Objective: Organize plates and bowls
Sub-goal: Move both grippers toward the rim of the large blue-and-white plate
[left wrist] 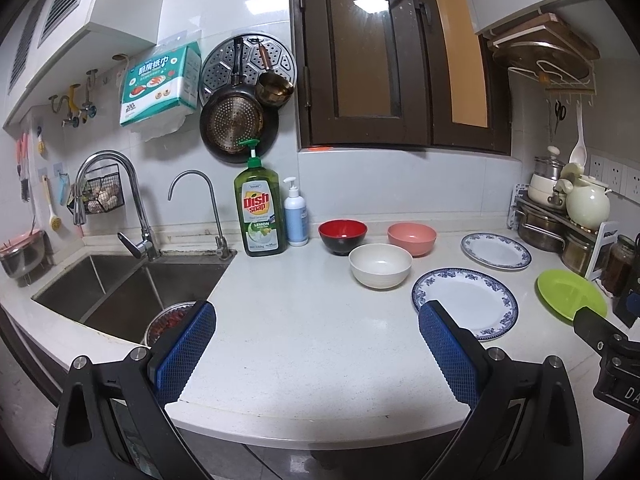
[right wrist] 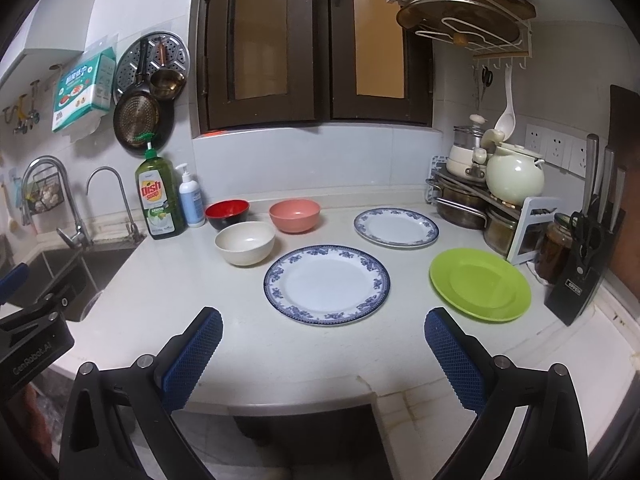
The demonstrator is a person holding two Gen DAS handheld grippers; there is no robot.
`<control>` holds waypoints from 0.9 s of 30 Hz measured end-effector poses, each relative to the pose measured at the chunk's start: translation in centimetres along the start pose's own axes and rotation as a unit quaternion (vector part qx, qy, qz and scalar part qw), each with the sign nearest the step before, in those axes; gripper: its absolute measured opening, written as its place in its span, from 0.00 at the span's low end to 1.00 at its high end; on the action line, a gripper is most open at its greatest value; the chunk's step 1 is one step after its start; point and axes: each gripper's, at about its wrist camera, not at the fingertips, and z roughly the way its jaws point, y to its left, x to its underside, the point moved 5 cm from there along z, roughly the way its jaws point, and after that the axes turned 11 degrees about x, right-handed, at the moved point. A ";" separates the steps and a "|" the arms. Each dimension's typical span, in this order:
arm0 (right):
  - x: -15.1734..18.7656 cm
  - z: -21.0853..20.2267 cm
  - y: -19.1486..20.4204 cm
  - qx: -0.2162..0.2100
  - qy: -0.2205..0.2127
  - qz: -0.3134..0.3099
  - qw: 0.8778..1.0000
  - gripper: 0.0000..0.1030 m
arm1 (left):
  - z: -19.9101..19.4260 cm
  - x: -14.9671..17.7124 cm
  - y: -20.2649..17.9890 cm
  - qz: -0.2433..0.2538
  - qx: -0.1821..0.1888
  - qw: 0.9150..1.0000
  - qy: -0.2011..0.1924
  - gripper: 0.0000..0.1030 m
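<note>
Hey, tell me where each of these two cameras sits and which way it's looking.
Left wrist: on the left tongs, open, facing the counter's sink end; the right tongs' tip shows at the right edge.
Right wrist: on the right tongs, open, facing the plates; the left tongs show at the left edge.
Shared: white bowl, big blue-rimmed plate, green plate, dish soap.

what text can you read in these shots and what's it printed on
"Dish soap" and "LEMON": green bottle by the sink.
"200": paper towel pack on the wall; its large Chinese characters are too blurred to quote.
"GenRobot.AI": left gripper body.
Knife block label and white pump bottle print: too small to read.
</note>
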 end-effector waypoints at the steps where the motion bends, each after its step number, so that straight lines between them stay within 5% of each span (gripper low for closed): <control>1: 0.0 0.0 0.0 0.000 0.000 0.000 1.000 0.99 | 0.1 0.0 -0.1 0.001 0.000 1.000 0.001 1.00; 27: 0.2 1.6 -1.3 0.004 0.017 0.012 1.000 0.99 | 1.4 -0.3 -2.1 0.013 -0.002 1.000 0.003 1.00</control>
